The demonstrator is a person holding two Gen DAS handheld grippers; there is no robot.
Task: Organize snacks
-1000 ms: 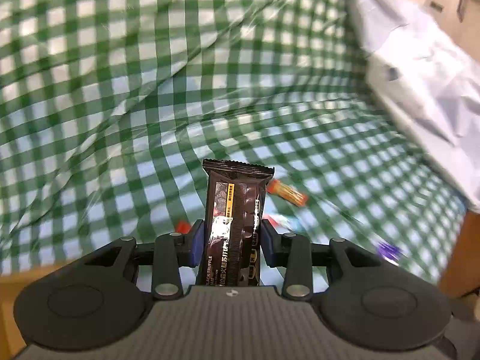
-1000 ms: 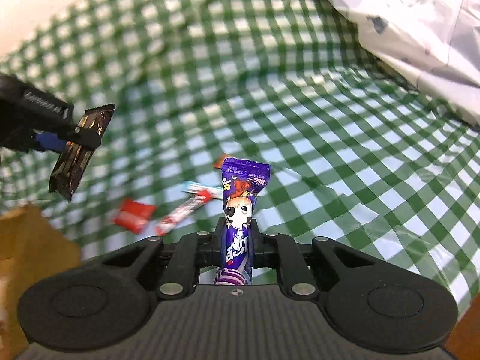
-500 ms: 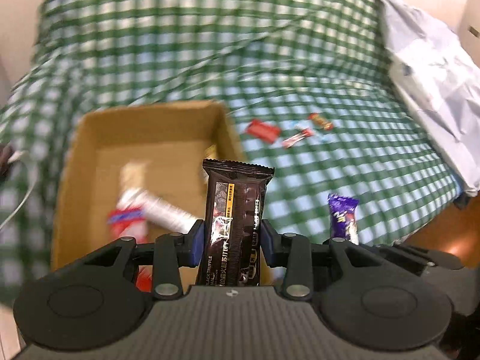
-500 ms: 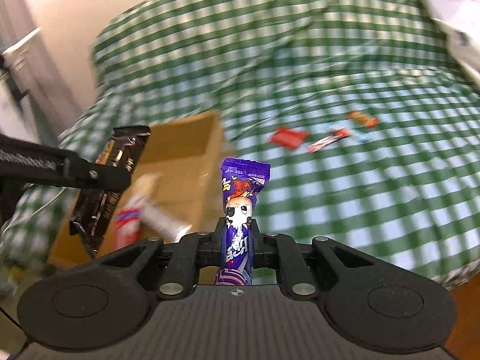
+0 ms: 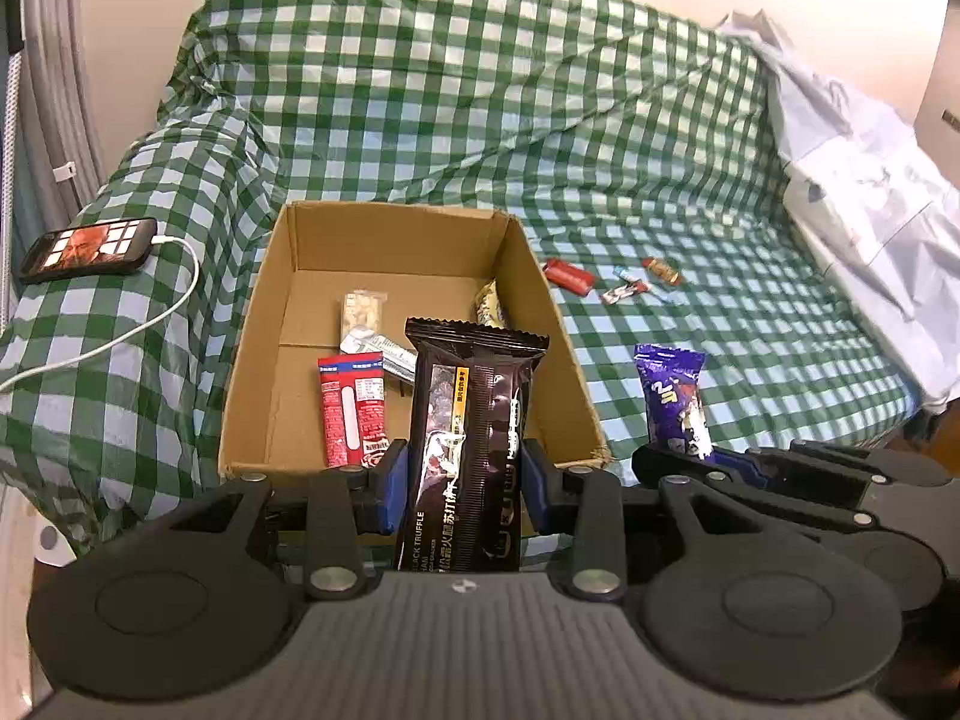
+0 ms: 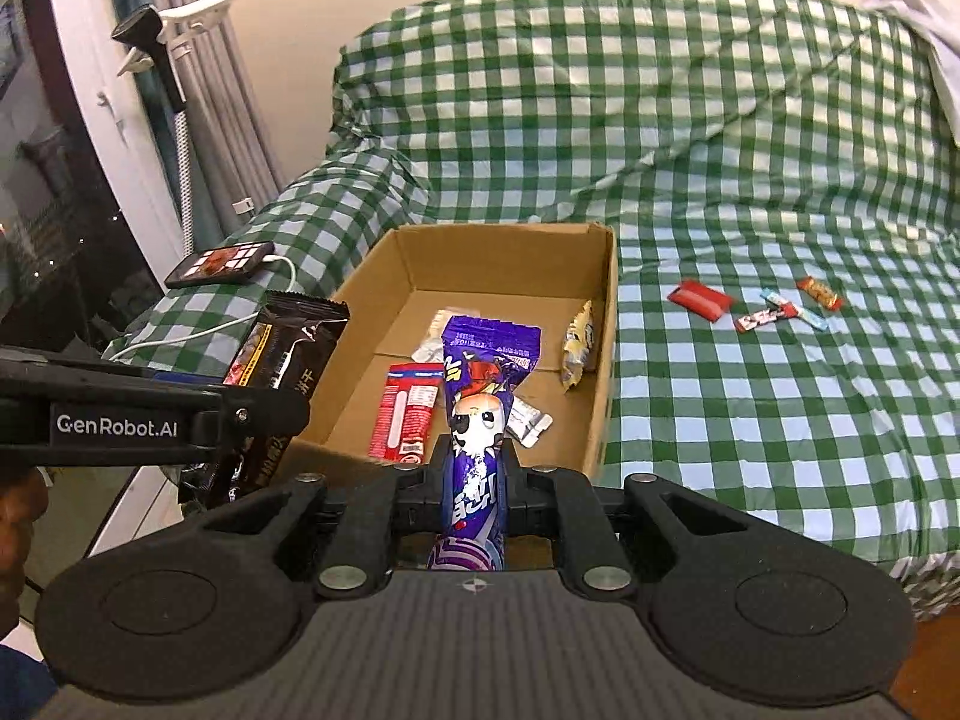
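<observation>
Far left of open brown cardboard box [image 5: 558, 324]: black smartphone [image 5: 90, 249] with white charging cable [image 5: 138, 330] lying on green-and-white checked bed cover [image 5: 420, 90].

Inside box: red flat packet [image 5: 353, 408], silver wrapper [image 5: 381, 351], pale cracker pack [image 5: 362, 311], yellowish packet [image 5: 489, 303] against right wall.

Just short of box's near wall: left tongs [image 5: 465, 477] clamped on tall black chocolate-bar wrapper [image 5: 474, 420], held upright. Right of box's near corner: right tongs [image 6: 474, 483] pinched narrow on purple candy wrapper with cartoon face [image 6: 480, 396], also upright.

Well right of box on cover: red packet [image 5: 567, 275], small red-white bar [image 5: 624, 291], orange candy [image 5: 660, 270], not yet collected.

Risks: release before clearing near wall, so snack drops outside box onto floor; both tongs crowding same opening, possible collision; tall bar landing edge-on against wall and tipping out.
</observation>
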